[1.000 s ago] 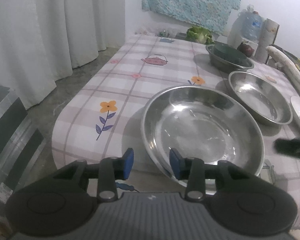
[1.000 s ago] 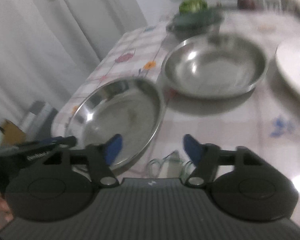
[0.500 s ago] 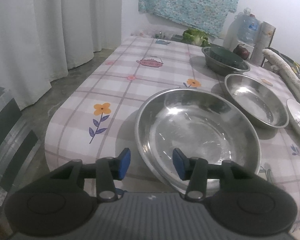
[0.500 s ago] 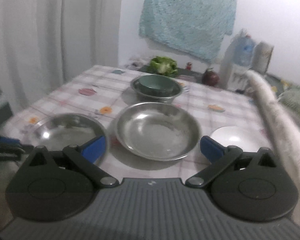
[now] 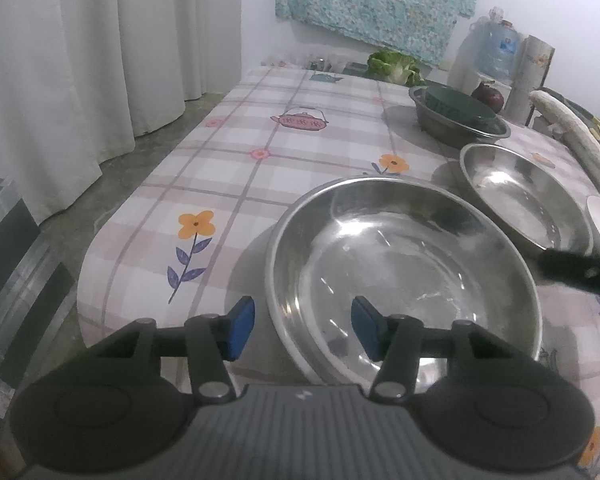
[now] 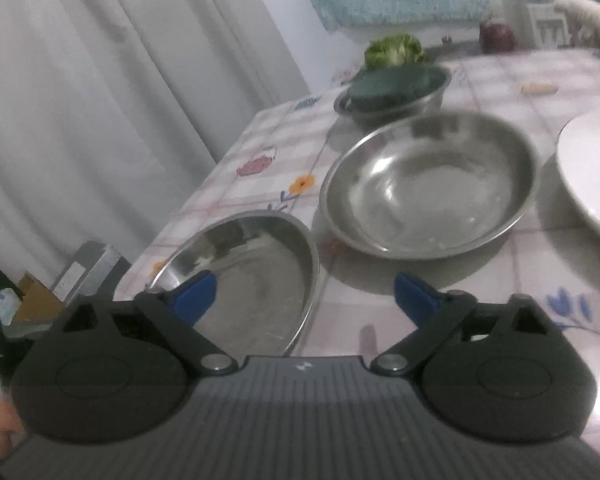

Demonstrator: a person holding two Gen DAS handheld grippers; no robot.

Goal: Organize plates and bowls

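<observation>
Left hand-held gripper (image 5: pixel 302 332): jaws parted and empty, straddling the near rim of the large steel plate (image 5: pixel 404 280), one blue pad outside the rim and one over the basin. Right hand-held gripper (image 6: pixel 304 298): jaws spread wide, empty, poised over the same plate's right edge and the bare cloth beside it.

Position of task items: the large steel plate lies at the near end of the surface (image 5: pixel 260 152), close to its front edge; a steel bowl (image 6: pixel 428 184) sits just behind and to its right, apparently not touching; a white plate (image 6: pixel 592 184) lies further right; a steel basin holding a dark green bowl (image 5: pixel 460 108) stands beyond.

Likely hazards: the thin, smooth rim offers little purchase, so a shallow or skewed pinch could let the plate slip or tip. Being near the surface's edge, a nudge toward the viewer might push it off. Both grippers converge on one plate and may collide.

Surroundings: leafy greens (image 5: pixel 396 66), a water jug (image 5: pixel 496 48) and a dark round fruit (image 6: pixel 496 36) occupy the far end, well apart from the work. Nothing blocks the rim.
</observation>
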